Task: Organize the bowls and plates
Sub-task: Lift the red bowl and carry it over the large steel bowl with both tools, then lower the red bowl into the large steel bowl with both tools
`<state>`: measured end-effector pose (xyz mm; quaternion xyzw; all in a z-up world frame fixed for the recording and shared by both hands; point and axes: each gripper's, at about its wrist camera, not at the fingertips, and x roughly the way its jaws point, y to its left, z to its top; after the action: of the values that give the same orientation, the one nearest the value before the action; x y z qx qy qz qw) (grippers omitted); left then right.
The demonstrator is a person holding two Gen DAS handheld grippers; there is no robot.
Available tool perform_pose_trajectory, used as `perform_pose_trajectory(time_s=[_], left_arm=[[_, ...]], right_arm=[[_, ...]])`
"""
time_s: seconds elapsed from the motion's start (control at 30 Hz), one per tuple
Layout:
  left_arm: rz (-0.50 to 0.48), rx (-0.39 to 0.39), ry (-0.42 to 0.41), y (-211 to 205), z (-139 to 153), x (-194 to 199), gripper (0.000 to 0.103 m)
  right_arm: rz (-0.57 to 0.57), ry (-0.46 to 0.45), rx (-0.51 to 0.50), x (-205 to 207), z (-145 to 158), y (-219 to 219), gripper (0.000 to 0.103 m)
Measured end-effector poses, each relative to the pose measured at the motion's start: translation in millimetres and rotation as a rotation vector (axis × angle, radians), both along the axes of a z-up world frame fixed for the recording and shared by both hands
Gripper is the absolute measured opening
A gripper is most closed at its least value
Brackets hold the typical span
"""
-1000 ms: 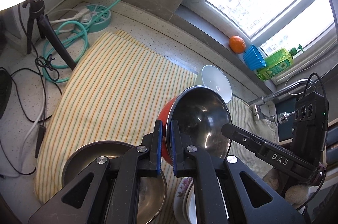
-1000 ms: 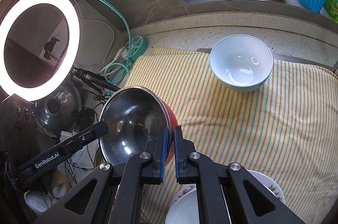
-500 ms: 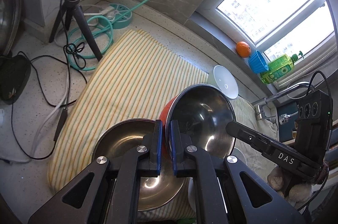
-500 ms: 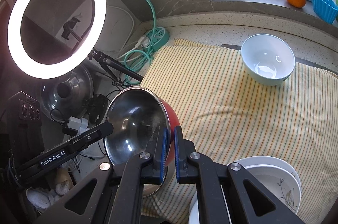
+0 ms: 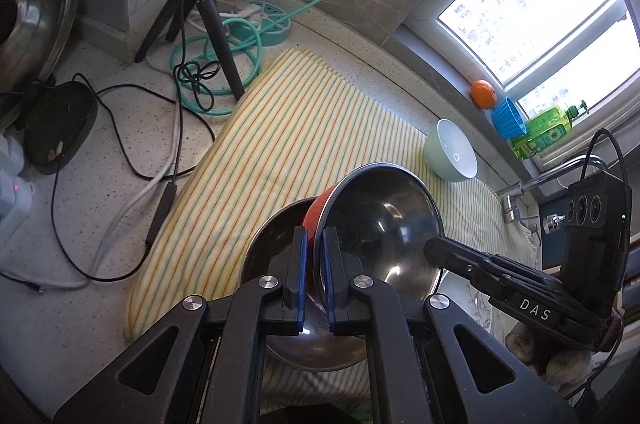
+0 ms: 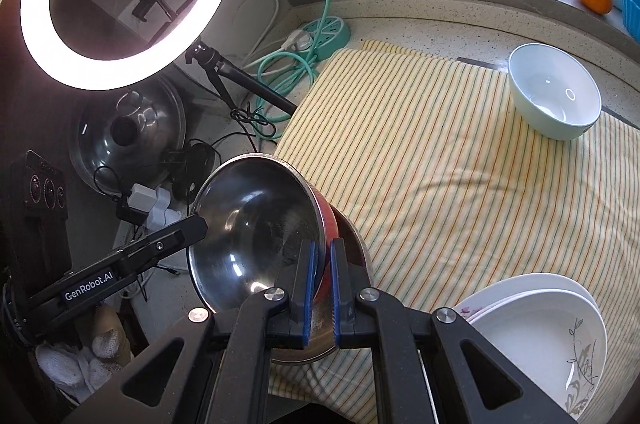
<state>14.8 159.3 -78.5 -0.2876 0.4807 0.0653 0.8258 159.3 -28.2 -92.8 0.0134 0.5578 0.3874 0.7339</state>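
Over striped cloth (image 6: 460,192), both hand-held grippers (image 5: 314,280) (image 6: 323,288) clamp red bowl (image 5: 384,232).

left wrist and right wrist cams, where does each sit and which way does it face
Left wrist: on the left gripper, looking down along its fingers at the red bowl it clamps; the right gripper and a gloved hand show.
Right wrist: on the right gripper, clamping the opposite rim; the left gripper shows.
Shared: red bowl, white bowl, striped cloth.

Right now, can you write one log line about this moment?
left gripper: shut on red bowl rim | right gripper: shut on opposite rim | below: steel bowl on striped cloth
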Motion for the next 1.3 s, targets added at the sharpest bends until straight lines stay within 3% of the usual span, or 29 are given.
perform_pose_trajectory(time_s=[0.37,1.3], left_arm=[[-0.017,0.004,0.070,1,-24,-8,0.006],[-0.051,0.056,0.146,-8,-47,-6,0.006]], right_arm=[[0.030,-0.011,-0.061,-12,-16,11,0.007],[0.091,-0.064,-0.200,-23,-41,24,0.007]])
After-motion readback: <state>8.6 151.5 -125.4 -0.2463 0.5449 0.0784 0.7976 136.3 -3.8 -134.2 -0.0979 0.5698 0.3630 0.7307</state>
